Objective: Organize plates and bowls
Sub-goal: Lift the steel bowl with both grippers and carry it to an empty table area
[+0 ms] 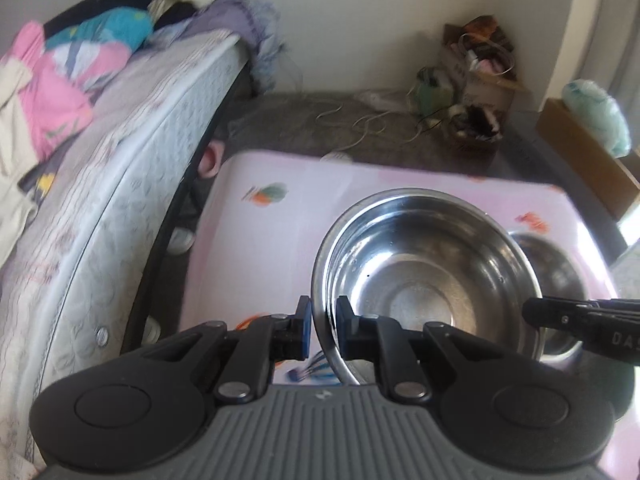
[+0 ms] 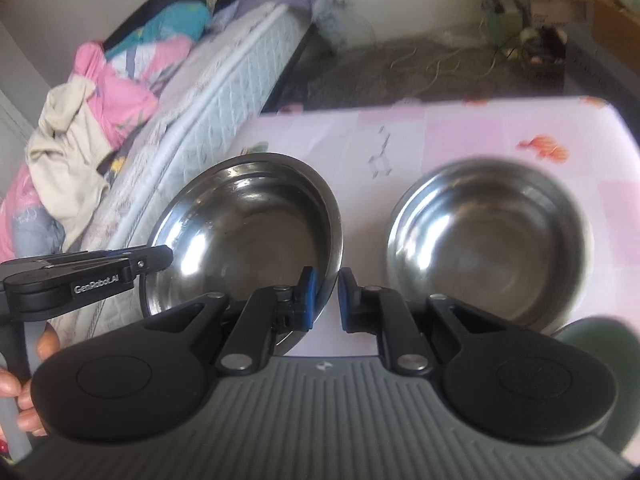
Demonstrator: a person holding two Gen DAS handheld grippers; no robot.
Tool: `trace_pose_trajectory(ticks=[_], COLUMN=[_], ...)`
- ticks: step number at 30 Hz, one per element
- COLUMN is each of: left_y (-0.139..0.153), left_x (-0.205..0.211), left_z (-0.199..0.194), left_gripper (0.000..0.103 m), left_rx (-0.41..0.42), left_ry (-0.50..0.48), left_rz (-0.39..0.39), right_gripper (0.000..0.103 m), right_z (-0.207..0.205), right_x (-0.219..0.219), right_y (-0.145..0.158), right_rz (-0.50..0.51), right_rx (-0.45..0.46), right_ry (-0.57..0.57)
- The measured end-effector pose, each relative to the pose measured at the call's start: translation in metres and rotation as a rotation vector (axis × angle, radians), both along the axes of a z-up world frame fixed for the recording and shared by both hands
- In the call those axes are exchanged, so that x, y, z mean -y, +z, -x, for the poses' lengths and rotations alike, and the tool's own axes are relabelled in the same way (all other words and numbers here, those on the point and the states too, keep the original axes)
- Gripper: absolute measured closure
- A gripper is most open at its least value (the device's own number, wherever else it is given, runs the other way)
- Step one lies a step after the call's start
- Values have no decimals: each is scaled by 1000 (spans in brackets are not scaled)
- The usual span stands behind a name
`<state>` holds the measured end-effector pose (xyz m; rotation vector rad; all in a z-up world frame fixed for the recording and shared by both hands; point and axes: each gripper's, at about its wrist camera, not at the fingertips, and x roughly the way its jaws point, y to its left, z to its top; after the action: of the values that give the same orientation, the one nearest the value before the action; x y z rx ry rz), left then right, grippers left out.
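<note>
A large steel bowl (image 1: 424,276) (image 2: 248,236) hangs tilted between both grippers, a little above the pink tablecloth. My left gripper (image 1: 323,328) is shut on the bowl's left rim, one blue pad inside and one outside. In the right wrist view the left gripper (image 2: 160,258) reaches in from the left. My right gripper (image 2: 326,296) is shut on the opposite rim and shows in the left wrist view (image 1: 534,314) at the right. A second steel bowl (image 2: 488,244) (image 1: 560,276) stands on the cloth just to the right of the held one.
The table (image 2: 400,140) wears a pink patterned cloth. A bed (image 1: 120,184) piled with clothes runs close along its left side. Boxes and cables (image 1: 480,80) lie on the carpet beyond. A hand (image 2: 36,360) holds the left gripper's handle. A blurred green shape (image 2: 600,344) sits at the near right.
</note>
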<state>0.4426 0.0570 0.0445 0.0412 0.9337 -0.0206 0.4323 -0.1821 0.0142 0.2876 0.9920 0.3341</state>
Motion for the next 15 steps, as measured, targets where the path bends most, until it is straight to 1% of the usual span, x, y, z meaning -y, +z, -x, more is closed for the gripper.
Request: trace_pose_trajectory(ticks=[4, 8, 12, 15], left_y=[8, -1, -20, -36], left_x=[41, 83, 115, 129], left_z=[-11, -23, -38, -45], left_gripper=[90, 90, 89, 89], left_rx=[18, 12, -24, -47], left_ry=[-51, -92, -114, -119], left_rz=[1, 3, 9, 13], right_gripper=[92, 92, 91, 91], right_z=[-3, -7, -14, -17], right_x=[36, 81, 126, 149], right_y=[18, 23, 12, -1], right_rz=[20, 33, 31, 33], right_rx=[33, 33, -1, -18], right_ry=[-48, -113, -176, -205])
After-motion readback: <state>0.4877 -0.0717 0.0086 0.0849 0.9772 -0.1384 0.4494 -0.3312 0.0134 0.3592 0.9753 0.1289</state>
